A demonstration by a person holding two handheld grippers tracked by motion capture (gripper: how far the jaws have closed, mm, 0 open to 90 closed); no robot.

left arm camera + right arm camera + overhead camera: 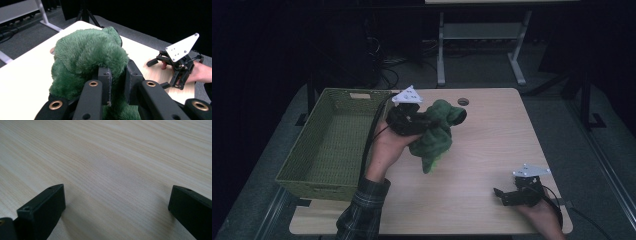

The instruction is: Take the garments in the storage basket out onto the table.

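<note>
My left claw (438, 119) pinches the green plush (434, 136), lifted but not yet in the left basket (332, 145); right claw (501, 194) rests spread.

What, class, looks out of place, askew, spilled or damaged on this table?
Nothing stands out. The green plush toy hangs limp from the left gripper above the table, beside the green basket, undamaged. The right gripper rests open on bare wood.

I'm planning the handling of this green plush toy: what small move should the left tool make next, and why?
Probably carry it leftward over the green basket. The left tool is shut on the green plush toy, which hangs above the table just beside the basket's rim; the right tool rests open, apart.
</note>
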